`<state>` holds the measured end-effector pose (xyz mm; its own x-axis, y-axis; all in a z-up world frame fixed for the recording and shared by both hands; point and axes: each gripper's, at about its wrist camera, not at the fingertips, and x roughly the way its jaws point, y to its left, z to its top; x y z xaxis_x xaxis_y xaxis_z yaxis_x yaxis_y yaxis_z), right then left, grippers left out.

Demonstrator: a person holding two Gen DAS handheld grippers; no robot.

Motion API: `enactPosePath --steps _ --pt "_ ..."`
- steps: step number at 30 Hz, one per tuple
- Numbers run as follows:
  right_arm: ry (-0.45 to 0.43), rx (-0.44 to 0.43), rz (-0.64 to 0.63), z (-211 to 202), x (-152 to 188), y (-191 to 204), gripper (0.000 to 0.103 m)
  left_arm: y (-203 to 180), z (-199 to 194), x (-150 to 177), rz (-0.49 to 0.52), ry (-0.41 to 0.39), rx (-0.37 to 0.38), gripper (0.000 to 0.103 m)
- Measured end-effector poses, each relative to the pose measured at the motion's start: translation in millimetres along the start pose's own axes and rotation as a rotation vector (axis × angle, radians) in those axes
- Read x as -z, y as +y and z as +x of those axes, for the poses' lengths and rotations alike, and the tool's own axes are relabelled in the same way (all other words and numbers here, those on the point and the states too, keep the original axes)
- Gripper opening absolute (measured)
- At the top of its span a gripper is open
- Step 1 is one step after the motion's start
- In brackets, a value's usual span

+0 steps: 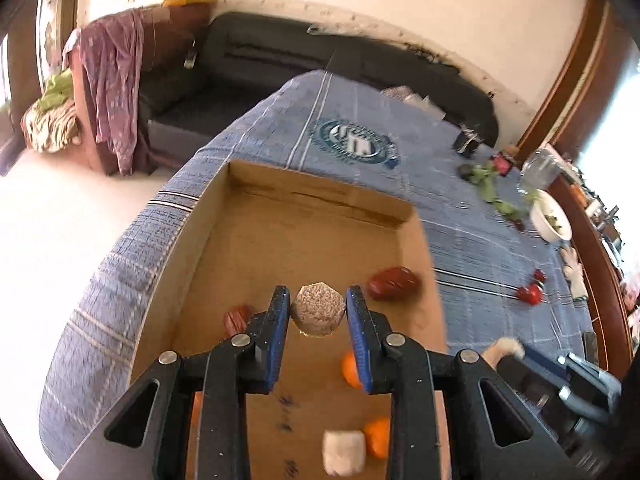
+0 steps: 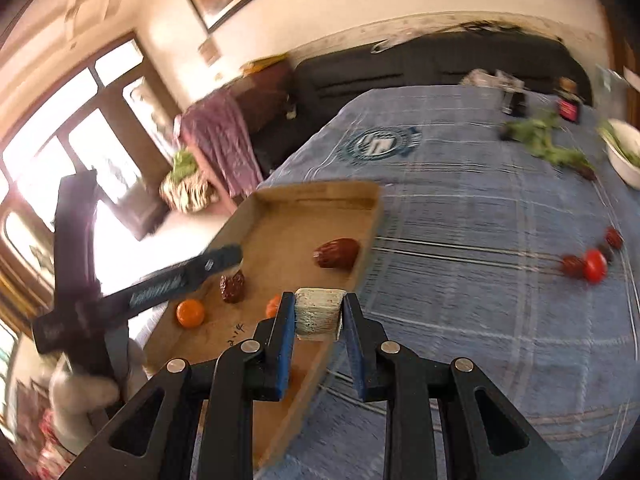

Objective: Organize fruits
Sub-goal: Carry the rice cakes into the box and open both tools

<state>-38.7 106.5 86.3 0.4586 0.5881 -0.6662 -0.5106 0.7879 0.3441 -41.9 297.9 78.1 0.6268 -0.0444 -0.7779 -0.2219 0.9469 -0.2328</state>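
Observation:
My left gripper (image 1: 318, 300) is shut on a pale brown, many-sided cut chunk (image 1: 318, 316) and hangs over the cardboard tray (image 1: 320, 196). In the tray lie two red dates (image 1: 394, 283) (image 1: 237, 318), small oranges (image 1: 351, 369) and a white chunk (image 1: 344, 453). My right gripper (image 2: 319, 304) is shut on a whitish fibrous chunk (image 2: 320, 314) over the tray's (image 2: 320, 192) near right edge. The right wrist view also shows the left gripper (image 2: 228, 258) over the tray's left side, a date (image 2: 337, 253) and an orange (image 2: 191, 313).
The tray sits on a blue checked cloth (image 2: 480, 300). A cherry tomato (image 2: 595, 265) and dates (image 2: 572, 266) lie on the cloth to the right. Greens (image 2: 544, 144), a white bowl (image 2: 624, 156) and small jars stand farther back. A black sofa (image 1: 320, 60) lies beyond.

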Motion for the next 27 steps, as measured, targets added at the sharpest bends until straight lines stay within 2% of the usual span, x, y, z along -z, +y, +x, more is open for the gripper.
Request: enactPosePath --steps 7,12,15,17,21,24,27 --pt "0.081 0.064 -0.054 59.7 -13.5 10.9 0.026 21.1 43.4 -13.8 -0.067 0.131 -0.01 0.028" --pt "0.117 0.068 -0.057 84.6 -14.5 6.5 0.027 32.5 54.5 -11.8 -0.108 0.157 0.0 0.028" --pt "0.104 0.08 -0.063 88.8 -14.0 6.9 0.027 35.9 52.5 -12.3 -0.118 0.144 0.009 0.03" --pt "0.094 0.074 -0.055 87.2 -14.9 6.9 0.028 37.1 47.9 -11.9 -0.129 0.131 0.02 0.037" --pt "0.062 0.059 -0.02 71.5 -19.2 4.1 0.041 29.2 28.1 -9.3 -0.112 0.081 0.02 0.04" --pt "0.051 0.022 0.027 48.4 -18.8 -4.8 0.049 15.5 2.5 -7.1 -0.089 0.028 0.045 0.04" --pt "0.061 -0.029 0.069 14.5 -11.2 -19.6 0.051 -3.3 -33.7 -6.5 -0.062 -0.04 0.095 0.043"
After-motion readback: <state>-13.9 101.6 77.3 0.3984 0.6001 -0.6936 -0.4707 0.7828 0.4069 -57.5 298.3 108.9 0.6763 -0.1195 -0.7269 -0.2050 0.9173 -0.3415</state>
